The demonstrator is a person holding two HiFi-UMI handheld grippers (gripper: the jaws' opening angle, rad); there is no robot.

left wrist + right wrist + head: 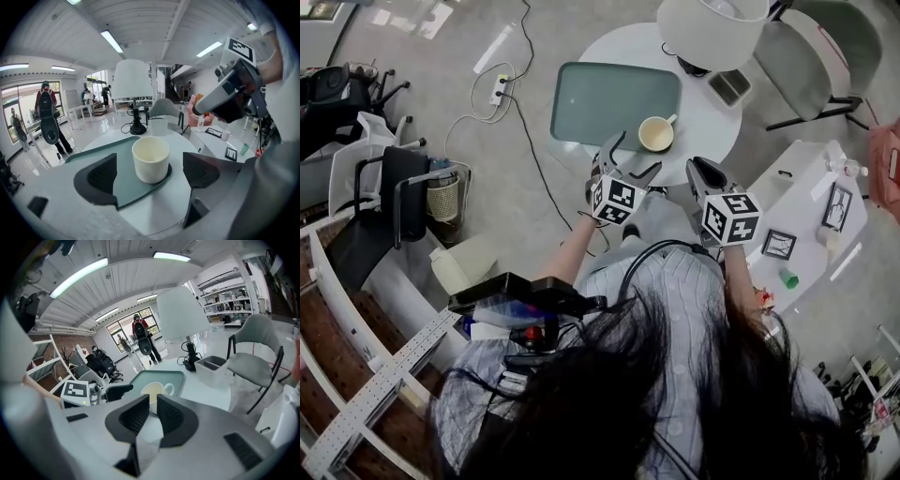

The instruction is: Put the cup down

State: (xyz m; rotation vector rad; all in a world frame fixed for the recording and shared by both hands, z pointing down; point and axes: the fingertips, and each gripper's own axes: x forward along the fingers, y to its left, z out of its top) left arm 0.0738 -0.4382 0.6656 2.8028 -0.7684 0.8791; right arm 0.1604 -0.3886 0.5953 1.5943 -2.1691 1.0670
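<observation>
A cream cup (656,134) with a handle stands upright on the near right corner of the green tray (600,98), on the round white table (712,127). My left gripper (630,157) is just short of it and open. In the left gripper view the cup (151,158) stands between the two wide-apart jaws of the left gripper (150,177), and neither jaw touches it. My right gripper (701,170) hovers at the table's near edge, right of the cup. Seen in its own view, the right gripper (153,411) is shut on nothing, with the cup (152,391) beyond it.
A lamp with a white shade (712,28) and a white bin (729,86) stand at the back of the round table. A grey chair (825,47) is behind it. A low white table (802,192) with picture frames lies to the right. Cables run across the floor (502,94).
</observation>
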